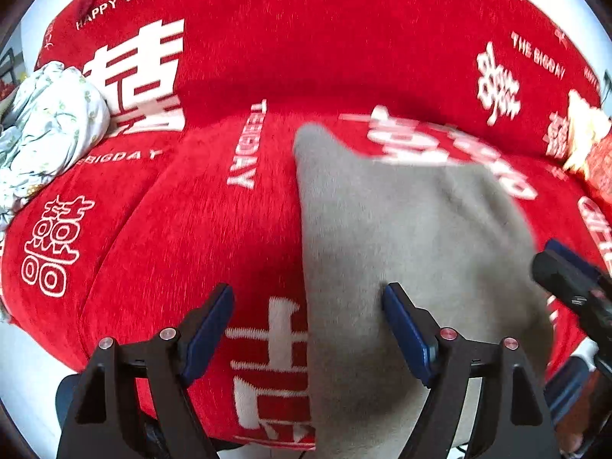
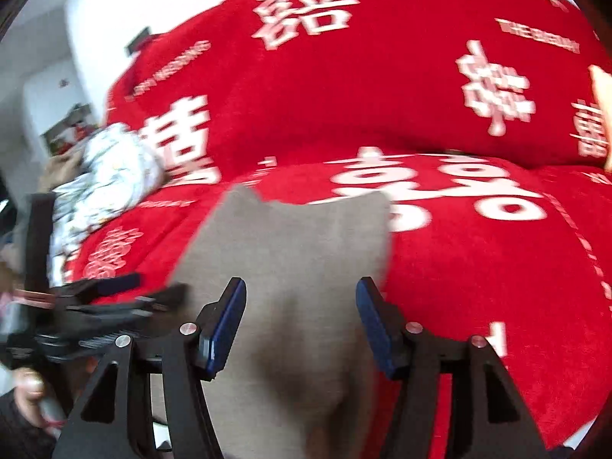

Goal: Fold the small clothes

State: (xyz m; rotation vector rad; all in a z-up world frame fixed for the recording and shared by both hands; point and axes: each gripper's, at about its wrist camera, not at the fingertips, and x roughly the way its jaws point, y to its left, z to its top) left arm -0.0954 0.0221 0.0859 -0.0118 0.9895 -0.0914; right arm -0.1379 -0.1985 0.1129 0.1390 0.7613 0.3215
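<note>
Hovering fingers [image 1: 308, 329] spread above grey garment [image 1: 401, 237]

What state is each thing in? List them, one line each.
Grey garment: lying flat on the sofa seat, held by neither tool.
Left tool: open, nothing between its pads.
Right tool: open, above the garment, not gripping it.
Floral cloth: crumpled in a heap, unfolded.
Red sofa cover: spread over seat and backrest.

1. A home living room: a sofa [image 1: 237, 229] draped in a red cover printed with "HAPPY WEDDING".
2. A crumpled floral cloth [image 1: 46, 126] lies at one end; white walls [image 2: 46, 76] behind.
</note>
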